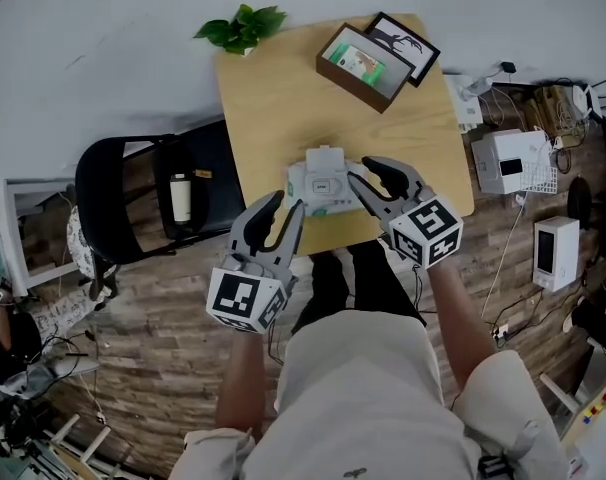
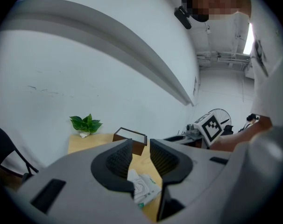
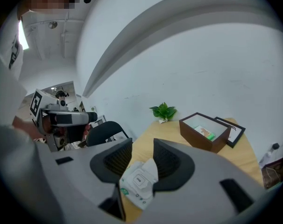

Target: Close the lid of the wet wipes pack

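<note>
The wet wipes pack [image 1: 321, 190] lies on the wooden table [image 1: 273, 98] near its front edge, white with green print, its lid flap [image 1: 326, 156] standing up at the far side. My left gripper [image 1: 288, 205] hovers at the pack's front left corner, jaws open and empty. My right gripper [image 1: 364, 169] sits beside the pack's right side, also open and empty. In the left gripper view the pack [image 2: 144, 186] shows low beyond the left gripper [image 2: 141, 154]. In the right gripper view the pack [image 3: 137, 185] with its raised flap lies beyond the right gripper [image 3: 143, 157].
A brown open box [image 1: 363, 65] and a black picture frame [image 1: 403, 46] stand at the table's far right. A small green plant [image 1: 241, 26] is at the far left corner. A black chair [image 1: 148, 198] with a bottle [image 1: 181, 196] stands left; white devices [image 1: 513, 161] lie right.
</note>
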Available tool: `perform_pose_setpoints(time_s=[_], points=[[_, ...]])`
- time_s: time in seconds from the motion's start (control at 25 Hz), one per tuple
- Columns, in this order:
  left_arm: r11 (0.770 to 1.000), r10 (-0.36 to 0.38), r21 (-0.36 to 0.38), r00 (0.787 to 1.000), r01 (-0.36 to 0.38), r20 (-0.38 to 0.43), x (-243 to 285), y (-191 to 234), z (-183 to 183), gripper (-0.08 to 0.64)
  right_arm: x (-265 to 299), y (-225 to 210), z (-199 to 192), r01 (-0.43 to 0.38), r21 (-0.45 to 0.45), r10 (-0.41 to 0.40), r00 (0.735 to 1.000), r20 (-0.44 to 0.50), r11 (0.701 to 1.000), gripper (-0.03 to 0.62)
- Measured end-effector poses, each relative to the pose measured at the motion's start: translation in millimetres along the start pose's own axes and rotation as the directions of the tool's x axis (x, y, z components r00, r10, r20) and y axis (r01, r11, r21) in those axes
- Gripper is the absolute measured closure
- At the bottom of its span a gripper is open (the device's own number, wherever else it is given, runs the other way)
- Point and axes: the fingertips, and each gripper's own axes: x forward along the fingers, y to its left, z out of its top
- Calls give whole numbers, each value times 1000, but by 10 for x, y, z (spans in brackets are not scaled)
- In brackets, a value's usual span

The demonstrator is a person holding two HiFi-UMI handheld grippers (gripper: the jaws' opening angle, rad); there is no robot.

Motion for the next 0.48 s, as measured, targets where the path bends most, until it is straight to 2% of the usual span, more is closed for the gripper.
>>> perform_pose_setpoints(time_s=[0.2, 0.48], points=[[1000, 8, -12, 1000, -8, -13, 124, 47, -86, 446, 214, -184, -215, -13, -20, 11, 998, -63, 1000, 446], [1000, 12, -22, 999, -13, -36, 274, 98, -172, 446, 503, -390, -513, -47, 23, 50, 990, -129, 999, 439]])
